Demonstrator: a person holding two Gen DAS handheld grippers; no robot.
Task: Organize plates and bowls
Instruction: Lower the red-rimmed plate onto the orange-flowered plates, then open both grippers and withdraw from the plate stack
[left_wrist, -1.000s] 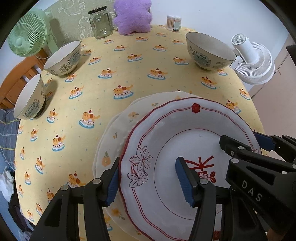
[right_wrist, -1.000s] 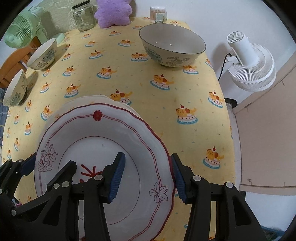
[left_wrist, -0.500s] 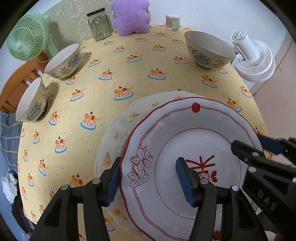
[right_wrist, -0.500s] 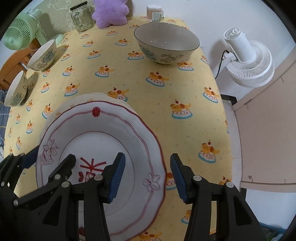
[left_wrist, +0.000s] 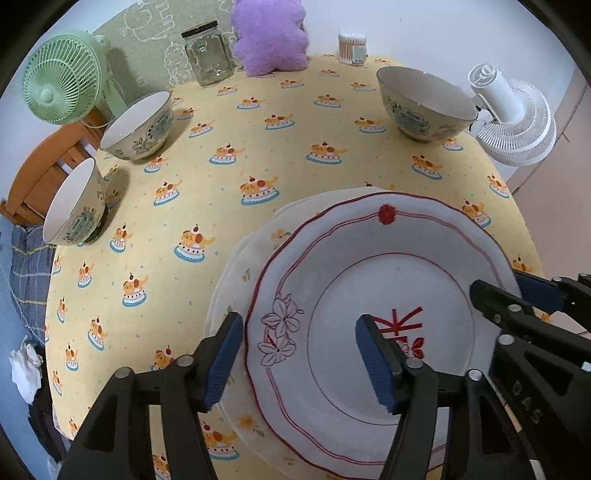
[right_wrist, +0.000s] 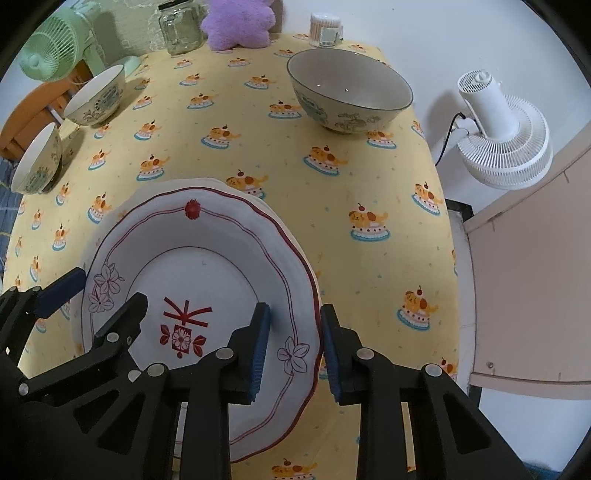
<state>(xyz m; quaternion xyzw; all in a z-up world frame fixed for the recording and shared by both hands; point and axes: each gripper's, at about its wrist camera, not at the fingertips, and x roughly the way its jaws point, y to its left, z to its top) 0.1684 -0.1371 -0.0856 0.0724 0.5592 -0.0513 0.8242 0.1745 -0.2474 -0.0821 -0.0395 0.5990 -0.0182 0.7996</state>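
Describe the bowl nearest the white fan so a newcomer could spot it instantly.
Start at the yellow tablecloth with cartoon dogs, then go to its far right corner beside the white fan. The big bowl stands there alone and upright. It is wider than the two smaller bowls along the left edge, and it has a greyish inside and a dark rim.

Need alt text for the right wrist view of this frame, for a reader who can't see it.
The right gripper, open, straddles the near right rim of a red-trimmed plate stacked on another plate on a yellow tablecloth. The left gripper reaches in from the left. Three bowls stand farther back, the largest at right.
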